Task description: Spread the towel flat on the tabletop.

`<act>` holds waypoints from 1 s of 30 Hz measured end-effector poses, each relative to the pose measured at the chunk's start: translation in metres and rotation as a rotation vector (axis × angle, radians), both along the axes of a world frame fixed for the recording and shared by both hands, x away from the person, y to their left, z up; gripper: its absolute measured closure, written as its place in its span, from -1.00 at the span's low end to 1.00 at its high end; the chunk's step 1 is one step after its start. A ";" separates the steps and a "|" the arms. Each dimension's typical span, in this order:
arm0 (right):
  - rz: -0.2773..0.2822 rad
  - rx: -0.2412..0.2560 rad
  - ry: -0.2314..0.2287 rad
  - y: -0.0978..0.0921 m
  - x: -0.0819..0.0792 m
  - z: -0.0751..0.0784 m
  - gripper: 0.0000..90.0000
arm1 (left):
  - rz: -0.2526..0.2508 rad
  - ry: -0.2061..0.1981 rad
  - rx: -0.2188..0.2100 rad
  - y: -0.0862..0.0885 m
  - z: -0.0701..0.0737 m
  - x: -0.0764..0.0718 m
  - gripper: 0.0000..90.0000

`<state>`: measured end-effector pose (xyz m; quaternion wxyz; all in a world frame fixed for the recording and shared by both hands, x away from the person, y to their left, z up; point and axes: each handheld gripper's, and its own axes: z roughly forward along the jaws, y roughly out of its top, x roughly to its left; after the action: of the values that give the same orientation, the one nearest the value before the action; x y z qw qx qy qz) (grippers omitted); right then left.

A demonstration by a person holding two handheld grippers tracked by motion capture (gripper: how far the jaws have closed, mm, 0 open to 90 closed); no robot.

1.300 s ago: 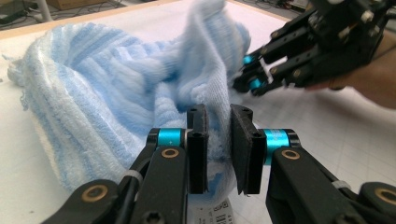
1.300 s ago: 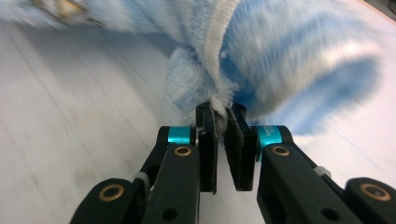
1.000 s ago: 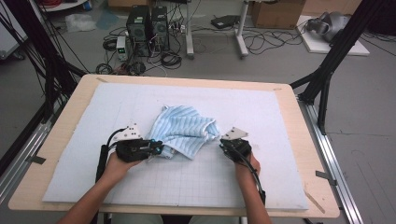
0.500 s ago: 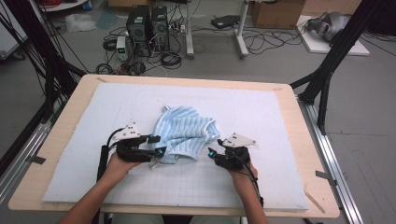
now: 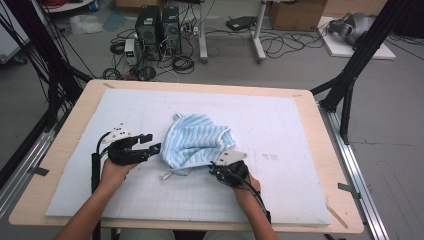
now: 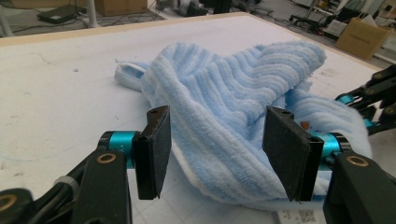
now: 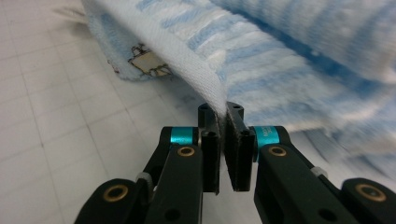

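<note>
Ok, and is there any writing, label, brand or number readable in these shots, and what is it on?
None can be read.
Small tag sewn on the towel: marks too blurred to read.
White sticker under the towel's edge, between the left gripper's open jaws: print too small to read.
Teal collar on the right gripper, which is shut on the towel's hem: dark lettering, unreadable.
Faint marks on the table mat: unreadable.

Towel (image 7: pixel 280 56) cut off by the right gripper view's top and right edges, label (image 7: pixel 147 63) print too blurred to read
</note>
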<state>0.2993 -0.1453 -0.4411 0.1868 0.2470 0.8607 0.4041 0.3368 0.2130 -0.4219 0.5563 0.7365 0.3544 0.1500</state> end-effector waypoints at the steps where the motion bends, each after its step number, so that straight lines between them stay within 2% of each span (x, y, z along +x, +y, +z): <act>1: -0.009 -0.005 0.003 -0.005 -0.002 0.001 0.91 | 0.004 0.004 0.001 0.000 -0.001 0.000 -0.05; 4: -0.020 -0.012 -0.005 -0.022 -0.008 0.004 0.91 | 0.005 0.018 0.004 0.001 -0.002 0.001 -0.05; 10: -0.025 -0.105 -0.027 -0.056 -0.035 0.004 0.91 | 0.007 0.029 0.010 -0.001 -0.004 0.002 -0.05; 12: -0.037 -0.119 -0.021 -0.066 -0.043 0.003 0.91 | 0.008 0.035 0.013 -0.002 -0.005 0.003 -0.05; 13: -0.050 -0.142 -0.031 -0.073 -0.049 0.002 0.91 | 0.010 0.036 0.012 -0.002 -0.005 0.003 -0.05; 14: -0.050 -0.142 -0.031 -0.073 -0.049 0.002 0.91 | 0.009 0.041 0.012 -0.003 -0.005 0.003 -0.05; 16: -0.062 -0.174 -0.041 -0.078 -0.053 0.002 0.90 | 0.007 0.044 0.013 -0.004 -0.006 0.003 -0.04; 18: -0.083 -0.139 -0.041 -0.082 -0.053 0.004 0.76 | 0.005 0.057 0.015 -0.006 -0.007 0.004 -0.04; 19: -0.095 -0.099 -0.056 -0.085 -0.052 0.007 0.66 | 0.003 0.066 0.019 -0.007 -0.008 0.004 -0.04; 20: -0.110 -0.048 -0.041 -0.087 -0.052 0.010 0.59 | -0.004 0.077 0.019 -0.008 -0.009 0.005 -0.04; 22: -0.143 0.032 -0.052 -0.089 -0.050 0.016 0.40 | -0.019 0.093 0.016 -0.013 -0.011 0.006 -0.05; 23: -0.153 0.052 -0.054 -0.089 -0.048 0.018 0.36 | -0.027 0.104 0.012 -0.016 -0.012 0.006 -0.05; 25: -0.168 0.052 -0.066 -0.089 -0.045 0.019 0.30 | -0.044 0.128 0.020 -0.023 -0.016 0.009 -0.06; 28: -0.187 0.051 -0.057 -0.091 -0.042 0.017 0.28 | -0.058 0.155 0.038 -0.035 -0.022 0.013 -0.08; 30: -0.202 0.032 -0.076 -0.094 -0.043 0.018 0.28 | -0.061 0.171 0.044 -0.044 -0.025 0.015 -0.08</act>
<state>0.2565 -0.2397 -0.4232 0.2553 0.3201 0.8170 0.4060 0.3523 0.1694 -0.4469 0.5121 0.7689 0.3750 0.0771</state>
